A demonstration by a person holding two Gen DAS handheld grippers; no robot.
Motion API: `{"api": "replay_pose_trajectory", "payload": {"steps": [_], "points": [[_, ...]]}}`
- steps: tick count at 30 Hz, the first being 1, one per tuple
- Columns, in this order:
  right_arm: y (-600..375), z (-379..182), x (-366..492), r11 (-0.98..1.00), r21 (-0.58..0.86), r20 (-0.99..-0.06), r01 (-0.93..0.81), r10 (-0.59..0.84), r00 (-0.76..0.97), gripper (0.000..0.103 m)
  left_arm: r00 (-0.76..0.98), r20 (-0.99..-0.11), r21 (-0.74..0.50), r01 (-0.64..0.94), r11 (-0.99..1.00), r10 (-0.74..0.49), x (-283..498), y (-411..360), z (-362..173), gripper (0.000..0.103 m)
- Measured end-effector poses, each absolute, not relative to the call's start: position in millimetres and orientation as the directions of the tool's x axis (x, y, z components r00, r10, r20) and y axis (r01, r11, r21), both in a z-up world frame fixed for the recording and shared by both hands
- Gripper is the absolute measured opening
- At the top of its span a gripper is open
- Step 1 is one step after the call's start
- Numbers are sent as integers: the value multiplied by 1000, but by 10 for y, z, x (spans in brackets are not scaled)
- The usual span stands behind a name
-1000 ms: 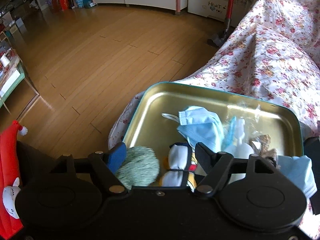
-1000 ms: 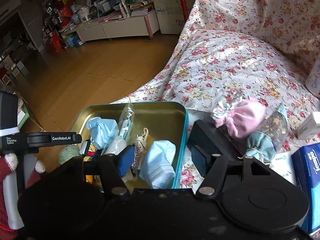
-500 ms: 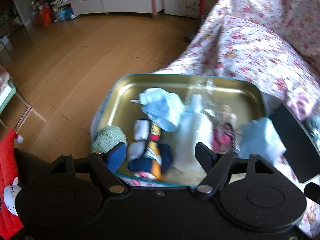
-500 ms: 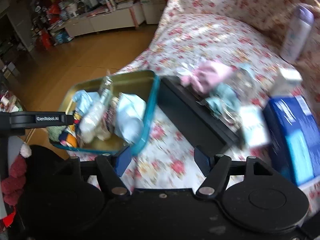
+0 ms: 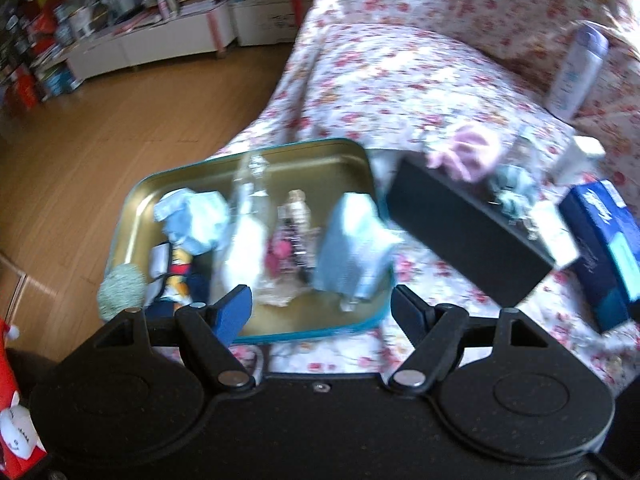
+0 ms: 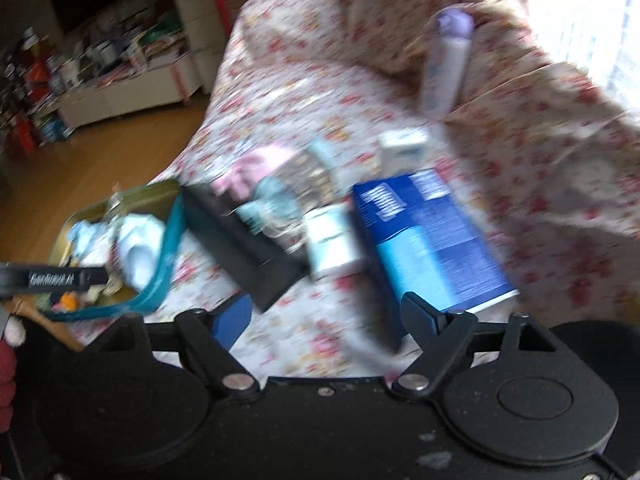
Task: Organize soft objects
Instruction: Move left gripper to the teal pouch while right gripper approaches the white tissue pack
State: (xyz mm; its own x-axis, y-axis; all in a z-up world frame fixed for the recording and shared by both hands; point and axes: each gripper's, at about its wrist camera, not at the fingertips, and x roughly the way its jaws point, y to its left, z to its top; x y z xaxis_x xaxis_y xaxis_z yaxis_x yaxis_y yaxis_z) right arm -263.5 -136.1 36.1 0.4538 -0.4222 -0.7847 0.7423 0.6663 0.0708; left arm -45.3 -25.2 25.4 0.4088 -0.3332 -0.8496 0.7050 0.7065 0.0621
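Note:
A gold tin tray with a teal rim [image 5: 320, 168] rests on the floral sofa cover. It holds a crumpled blue face mask [image 5: 196, 216], a folded blue cloth [image 5: 352, 248], a cartoon-print sock [image 5: 176, 264] and clear bags. A green fuzzy ball [image 5: 122, 292] sits at its left corner. My left gripper [image 5: 320, 300] hangs open over the tray's near rim, holding nothing. My right gripper [image 6: 324, 306] is opening over the bare sofa cover, with nothing between its fingers. Beyond it lie a pink pouch [image 6: 256, 168] and a grey-green pouch [image 6: 272, 204].
A long black box [image 6: 248, 248] lies right of the tray, a blue carton [image 6: 432, 248] further right, and a small white pack [image 6: 330, 240] between them. A purple-capped bottle [image 6: 448, 60] leans on the sofa back. Wooden floor [image 5: 100, 140] drops away left.
Both views have swung to the right, from the tray toward the pouches and boxes. The right gripper's jaws have spread wider. The left jaws look the same.

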Motion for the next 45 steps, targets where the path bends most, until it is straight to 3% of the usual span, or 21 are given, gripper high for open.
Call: {"api": "replay_pose_trajectory", "payload": {"steps": [4, 6, 14, 24, 45], "points": [[-1579, 409, -2726, 629, 55, -762, 775, -475, 439, 89, 395, -846, 61, 738, 672, -357, -625, -387, 287, 74], [-1700, 420, -2747, 611, 67, -755, 789, -486, 440, 91, 390, -844, 62, 752, 656, -368, -704, -449, 302, 84], [-2218, 432, -2615, 570, 124, -734, 812, -498, 462, 100, 383, -834, 73, 789, 610, -396, -909, -605, 338, 84], [-2887, 305, -2003, 585, -59, -721, 809, -585, 371, 99, 364, -845, 81, 810, 580, -391, -1034, -723, 264, 84], [-3318, -91, -1660, 578, -48, -768, 814, -543, 340, 99, 333, -868, 76, 823, 563, -369, -1219, -930, 151, 84]]}}
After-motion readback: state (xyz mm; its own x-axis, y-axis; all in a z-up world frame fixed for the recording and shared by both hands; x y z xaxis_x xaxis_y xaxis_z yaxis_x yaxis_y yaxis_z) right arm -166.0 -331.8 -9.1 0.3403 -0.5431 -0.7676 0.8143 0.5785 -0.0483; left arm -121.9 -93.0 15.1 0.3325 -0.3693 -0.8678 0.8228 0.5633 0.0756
